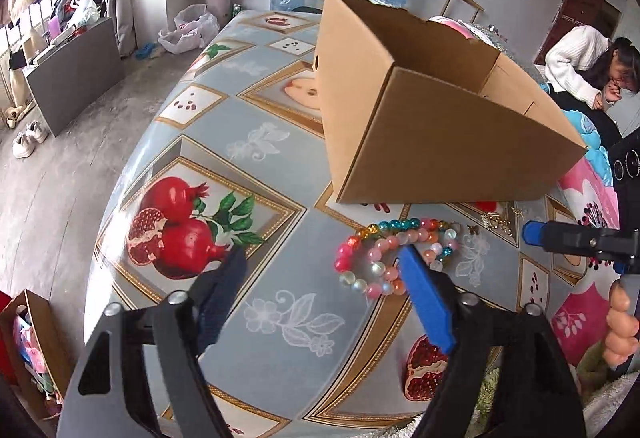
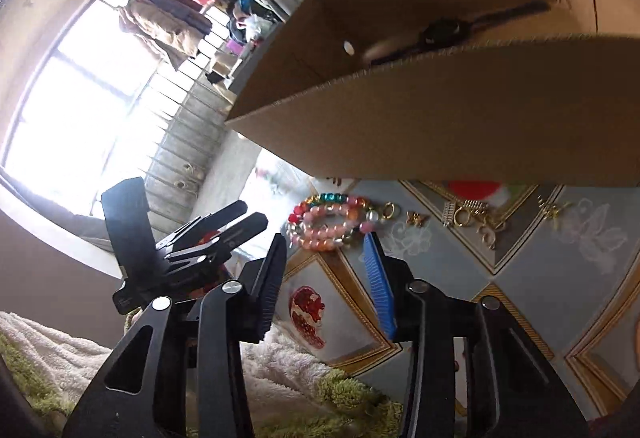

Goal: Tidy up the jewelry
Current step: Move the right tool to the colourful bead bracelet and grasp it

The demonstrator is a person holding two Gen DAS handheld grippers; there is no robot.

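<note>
Wrist views downward, sharing bracelets point(image 1: 394, 256)

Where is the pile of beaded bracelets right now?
The beaded bracelets lie on the patterned tablecloth just in front of the cardboard box, at the left gripper's blue fingertip in the left wrist view; gold jewelry lies to their right.

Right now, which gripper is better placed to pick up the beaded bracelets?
Left. The left gripper hangs open right at the pile of colourful beaded bracelets; the right gripper sits further back, jaws narrower.
</note>
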